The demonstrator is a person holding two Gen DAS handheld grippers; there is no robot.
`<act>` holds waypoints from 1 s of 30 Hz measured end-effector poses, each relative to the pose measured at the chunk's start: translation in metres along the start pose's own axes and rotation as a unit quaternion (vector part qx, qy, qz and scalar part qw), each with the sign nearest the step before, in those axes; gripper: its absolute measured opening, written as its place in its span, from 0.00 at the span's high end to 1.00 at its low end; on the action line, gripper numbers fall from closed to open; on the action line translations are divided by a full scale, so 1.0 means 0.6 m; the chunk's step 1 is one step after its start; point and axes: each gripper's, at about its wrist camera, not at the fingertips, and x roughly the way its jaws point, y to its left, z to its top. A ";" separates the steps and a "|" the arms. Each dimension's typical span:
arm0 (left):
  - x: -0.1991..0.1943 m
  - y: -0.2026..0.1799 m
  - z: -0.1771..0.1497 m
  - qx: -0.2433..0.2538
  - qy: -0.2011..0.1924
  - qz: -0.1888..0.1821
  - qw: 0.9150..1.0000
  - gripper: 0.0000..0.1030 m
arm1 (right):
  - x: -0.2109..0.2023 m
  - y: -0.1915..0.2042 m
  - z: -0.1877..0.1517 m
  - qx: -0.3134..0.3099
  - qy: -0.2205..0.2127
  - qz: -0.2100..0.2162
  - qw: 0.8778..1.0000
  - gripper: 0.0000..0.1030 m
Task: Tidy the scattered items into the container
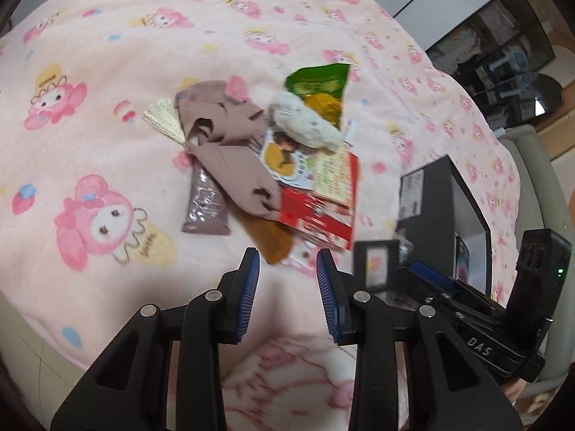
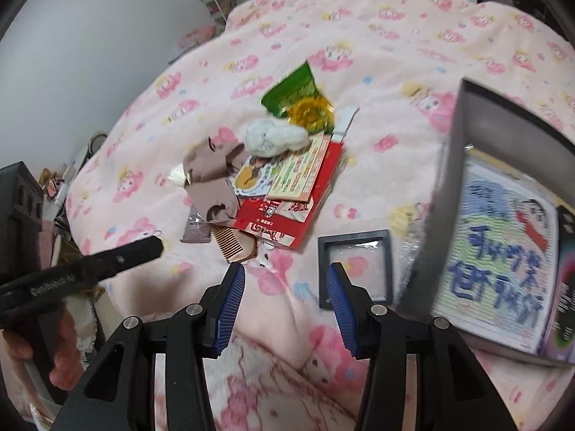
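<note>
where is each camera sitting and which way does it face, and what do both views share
Left wrist: on the left gripper, looking forward and down at the pile on the pink blanket; its open jaws show, with the right gripper to the right.
Right wrist: on the right gripper, facing the same pile, grey container at right; its open jaws show, with the left gripper's tip and the person's hand.
Shared: red packet, green packet, small black frame.
</note>
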 end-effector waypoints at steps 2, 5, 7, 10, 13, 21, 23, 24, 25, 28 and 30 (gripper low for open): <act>0.014 0.012 0.010 -0.005 0.001 0.003 1.000 0.68 | 0.025 0.002 0.011 -0.002 0.011 -0.011 1.000 0.57; 0.036 0.027 0.024 -0.008 0.002 0.012 1.000 0.69 | 0.057 0.003 0.027 -0.001 0.021 -0.020 1.000 0.57; 0.058 0.038 0.031 -0.011 0.018 0.000 1.000 0.69 | 0.075 0.001 0.037 -0.002 0.025 -0.024 0.999 0.57; 0.097 0.046 0.042 -0.007 0.055 -0.017 0.998 0.69 | 0.106 -0.004 0.053 -0.003 0.039 -0.045 0.998 0.57; 0.123 0.049 0.056 0.016 0.081 -0.018 0.996 0.69 | 0.124 -0.001 0.062 -0.021 0.042 -0.074 0.996 0.56; 0.157 0.062 0.068 0.000 0.099 -0.030 0.995 0.68 | 0.175 -0.037 0.085 0.023 0.075 -0.040 0.996 0.52; 0.159 0.065 0.069 -0.008 0.095 -0.036 0.995 0.68 | 0.183 -0.043 0.089 0.034 0.085 -0.014 0.996 0.51; 0.157 0.065 0.068 -0.010 0.093 -0.038 0.995 0.68 | 0.183 -0.044 0.090 0.034 0.085 -0.008 0.996 0.51; 0.155 0.066 0.068 -0.012 0.090 -0.043 0.995 0.68 | 0.182 -0.044 0.090 0.033 0.085 0.001 0.996 0.51; 0.147 0.065 0.067 -0.017 0.082 -0.050 0.995 0.68 | 0.174 -0.041 0.086 0.038 0.077 0.028 0.996 0.64; 0.140 0.062 0.065 -0.014 0.078 -0.047 0.996 0.68 | 0.163 -0.033 0.082 0.031 0.067 0.038 0.997 0.69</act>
